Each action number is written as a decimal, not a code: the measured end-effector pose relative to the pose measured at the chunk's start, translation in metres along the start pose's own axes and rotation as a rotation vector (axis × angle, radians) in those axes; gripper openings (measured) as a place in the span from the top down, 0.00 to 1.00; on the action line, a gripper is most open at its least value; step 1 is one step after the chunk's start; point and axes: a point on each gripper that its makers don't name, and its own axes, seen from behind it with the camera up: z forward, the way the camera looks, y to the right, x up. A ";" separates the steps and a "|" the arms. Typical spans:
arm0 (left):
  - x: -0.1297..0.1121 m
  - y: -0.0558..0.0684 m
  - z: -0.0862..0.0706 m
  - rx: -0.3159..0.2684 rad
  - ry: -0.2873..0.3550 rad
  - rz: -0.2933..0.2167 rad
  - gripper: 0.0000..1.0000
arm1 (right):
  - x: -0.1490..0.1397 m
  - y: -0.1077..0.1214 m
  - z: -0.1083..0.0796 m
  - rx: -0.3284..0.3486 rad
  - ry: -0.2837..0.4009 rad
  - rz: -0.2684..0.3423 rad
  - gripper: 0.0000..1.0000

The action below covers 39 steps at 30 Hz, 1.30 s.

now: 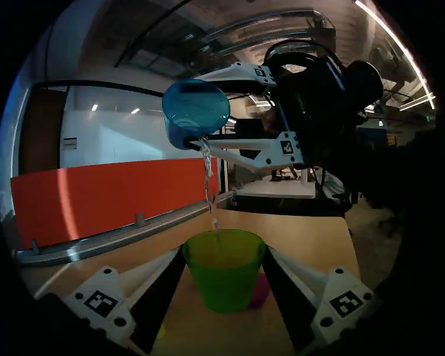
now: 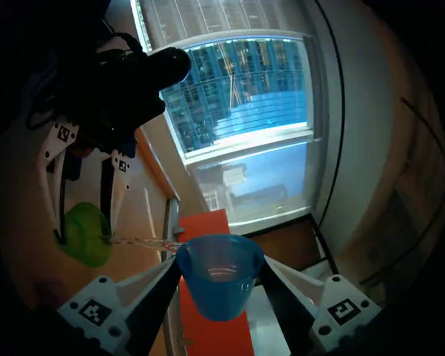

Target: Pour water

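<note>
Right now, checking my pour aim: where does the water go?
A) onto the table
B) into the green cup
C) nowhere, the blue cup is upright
B: a stream falls from the tilted blue cup into the green cup.

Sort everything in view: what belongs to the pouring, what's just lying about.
In the job: blue cup in the right gripper, water stream, green cup in the left gripper.
Lying about: pink object behind the green cup, orange partition.
</note>
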 end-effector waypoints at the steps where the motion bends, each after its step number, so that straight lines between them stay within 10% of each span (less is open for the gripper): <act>1: 0.000 0.000 0.000 0.000 0.000 0.000 0.12 | 0.000 0.001 0.000 -0.001 0.000 -0.003 0.10; 39: 0.000 -0.005 0.000 0.005 0.010 -0.008 0.12 | 0.013 0.018 0.005 -0.029 0.000 -0.160 0.10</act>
